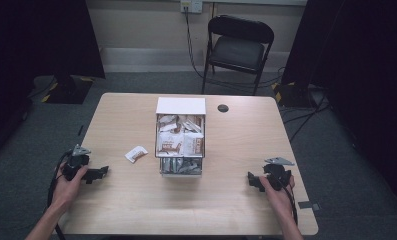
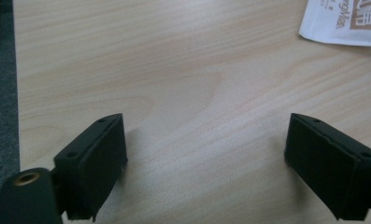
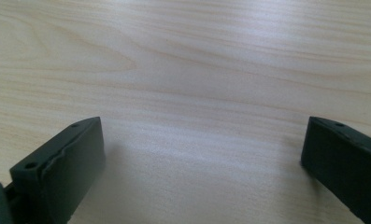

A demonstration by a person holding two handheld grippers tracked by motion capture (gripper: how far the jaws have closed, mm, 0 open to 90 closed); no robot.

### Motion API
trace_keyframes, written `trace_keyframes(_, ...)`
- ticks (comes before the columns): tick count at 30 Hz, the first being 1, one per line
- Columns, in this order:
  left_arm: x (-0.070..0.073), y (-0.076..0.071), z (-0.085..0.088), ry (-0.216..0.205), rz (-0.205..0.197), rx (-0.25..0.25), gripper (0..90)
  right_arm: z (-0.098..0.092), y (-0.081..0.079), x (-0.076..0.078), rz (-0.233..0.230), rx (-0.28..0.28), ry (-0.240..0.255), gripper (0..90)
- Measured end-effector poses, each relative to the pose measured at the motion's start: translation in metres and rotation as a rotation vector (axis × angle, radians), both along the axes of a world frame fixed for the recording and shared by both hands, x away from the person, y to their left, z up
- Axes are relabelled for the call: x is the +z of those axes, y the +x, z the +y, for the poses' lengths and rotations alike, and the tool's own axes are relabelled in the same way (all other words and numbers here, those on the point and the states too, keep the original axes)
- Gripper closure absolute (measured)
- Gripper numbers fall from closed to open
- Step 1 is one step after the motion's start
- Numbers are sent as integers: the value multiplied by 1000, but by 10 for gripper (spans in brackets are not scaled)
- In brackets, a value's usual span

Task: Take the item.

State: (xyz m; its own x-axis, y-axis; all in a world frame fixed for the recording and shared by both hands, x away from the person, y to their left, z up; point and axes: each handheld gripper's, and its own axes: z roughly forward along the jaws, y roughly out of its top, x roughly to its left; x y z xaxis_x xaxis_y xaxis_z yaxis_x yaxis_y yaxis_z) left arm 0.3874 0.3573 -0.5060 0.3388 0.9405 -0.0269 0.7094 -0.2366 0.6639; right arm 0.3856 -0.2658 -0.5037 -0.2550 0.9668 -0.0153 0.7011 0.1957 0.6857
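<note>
On the left side of the counter (image 1: 136,200), the left hand-held gripper (image 1: 102,172) lies low in the person's left hand (image 1: 68,182). Its two black jaws stand wide apart, with nothing between them. In the left gripper view, the left hand-held gripper (image 2: 206,140) has bare wood under the gap, and a dark shadow sits under each jaw. The jaws point toward the middle of the counter.

Just past those jaws lies a small white packet (image 1: 136,153) with brown print. It rests flat on the counter, near the left hand-held gripper but not touching it. In the left gripper view the packet (image 2: 342,23) shows at the top right corner, well ahead of the jaws.

On the right side of the counter, the right hand-held gripper (image 1: 251,180) sits in the right hand (image 1: 278,187). Its jaws are also spread wide and hold nothing. In the right gripper view, the right hand-held gripper (image 3: 204,140) has plain wood between the jaws.

Between the two hands, farther back, stands a box (image 1: 181,106) with a white top. It is full of packets like the loose one, white and brown ones in the upper part and silvery ones in the lower part. The loose packet lies just left of the box, apart from it.

Beside the box, toward the back right, is a small dark round spot (image 1: 223,108) in the counter. Behind the counter stands a black chair (image 1: 238,47) on the grey floor.
</note>
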Motion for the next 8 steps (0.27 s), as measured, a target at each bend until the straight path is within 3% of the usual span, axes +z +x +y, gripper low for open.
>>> trace_keyframes(4,-7,-1,-1,-16,-45,11,30,0,0,0,1,-1,0,0)
trace_keyframes(8,-7,-2,-1,-11,-40,16,2,0,0,0,0,-1,0,0)
